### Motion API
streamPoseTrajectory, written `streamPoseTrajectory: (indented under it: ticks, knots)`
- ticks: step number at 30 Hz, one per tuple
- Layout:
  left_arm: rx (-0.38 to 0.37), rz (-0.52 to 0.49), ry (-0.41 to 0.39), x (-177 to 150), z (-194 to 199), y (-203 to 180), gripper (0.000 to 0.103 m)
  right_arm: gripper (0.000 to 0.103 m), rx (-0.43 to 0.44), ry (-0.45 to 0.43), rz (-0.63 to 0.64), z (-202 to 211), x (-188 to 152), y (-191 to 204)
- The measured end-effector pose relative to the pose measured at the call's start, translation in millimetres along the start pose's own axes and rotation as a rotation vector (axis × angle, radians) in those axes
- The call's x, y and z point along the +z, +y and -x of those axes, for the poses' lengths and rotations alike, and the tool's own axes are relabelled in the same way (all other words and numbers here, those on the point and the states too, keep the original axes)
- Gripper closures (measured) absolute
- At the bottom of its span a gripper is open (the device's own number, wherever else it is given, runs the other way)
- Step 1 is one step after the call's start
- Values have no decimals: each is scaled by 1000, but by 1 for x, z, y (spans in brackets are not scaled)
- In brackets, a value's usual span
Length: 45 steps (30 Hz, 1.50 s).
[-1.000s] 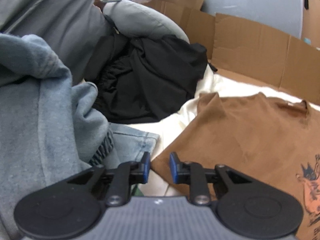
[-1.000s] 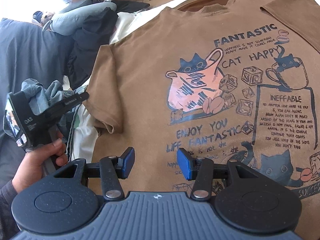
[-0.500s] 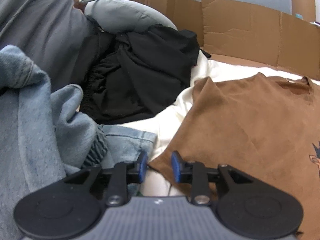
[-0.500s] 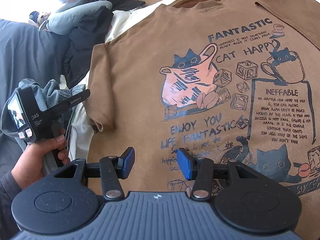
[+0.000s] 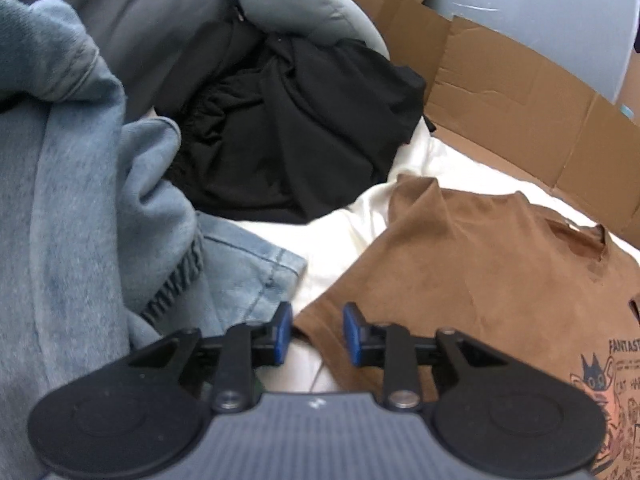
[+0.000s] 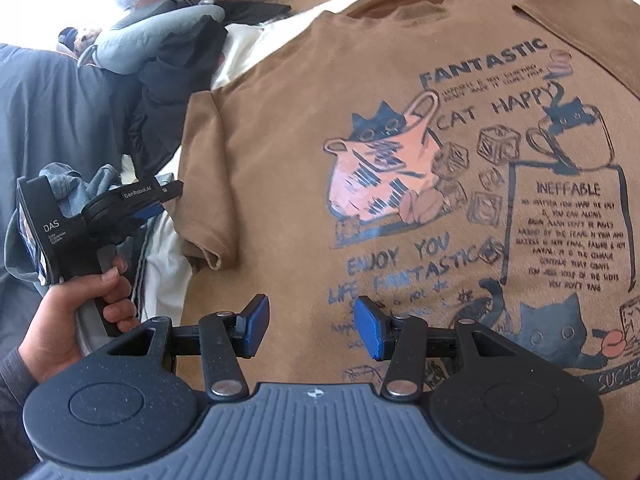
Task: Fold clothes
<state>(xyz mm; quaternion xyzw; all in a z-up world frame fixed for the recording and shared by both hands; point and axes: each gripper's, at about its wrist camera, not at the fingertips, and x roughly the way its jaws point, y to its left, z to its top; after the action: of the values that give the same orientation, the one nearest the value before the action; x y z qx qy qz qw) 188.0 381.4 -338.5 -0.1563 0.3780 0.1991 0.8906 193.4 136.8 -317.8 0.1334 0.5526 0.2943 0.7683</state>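
Note:
A brown T-shirt (image 6: 280,140) with a cat print lies flat, front up, on a white sheet (image 5: 340,248). In the left wrist view my left gripper (image 5: 316,334) hovers at the hem corner of the shirt's sleeve (image 5: 360,300). Its jaws are closing, the sleeve corner lies just between and below them, and the pads are not pressing it. The right wrist view shows the same gripper (image 6: 152,208) beside that sleeve (image 6: 208,184), held by a hand (image 6: 72,320). My right gripper (image 6: 308,326) stands open over the lower print, holding nothing.
A pile lies left of the shirt: a black garment (image 5: 288,140), a grey-blue sweatshirt (image 5: 80,220) and denim (image 5: 248,272). A grey cushion (image 5: 296,8) sits behind them. Cardboard panels (image 5: 520,92) border the far side of the sheet.
The left gripper has rolled a little and edged toward the sleeve corner, which now sits between its fingers. The right gripper has stayed still and open.

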Motion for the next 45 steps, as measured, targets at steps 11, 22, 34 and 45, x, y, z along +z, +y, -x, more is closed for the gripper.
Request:
streamPoseTrajectory:
  ticks: [11, 22, 34, 45]
  knots:
    - [-195, 112, 16, 21, 27, -2, 94, 49, 50, -64, 126, -3, 37, 36]
    - [-384, 145, 97, 40, 30, -29, 93, 49, 127, -96, 259, -33, 79, 88]
    - [-468, 159, 110, 57, 28, -44, 93, 60, 64, -126, 310, -64, 103, 109]
    - [-455, 129, 29, 69, 31, -50, 80, 102, -16, -130, 254, -72, 124, 71]
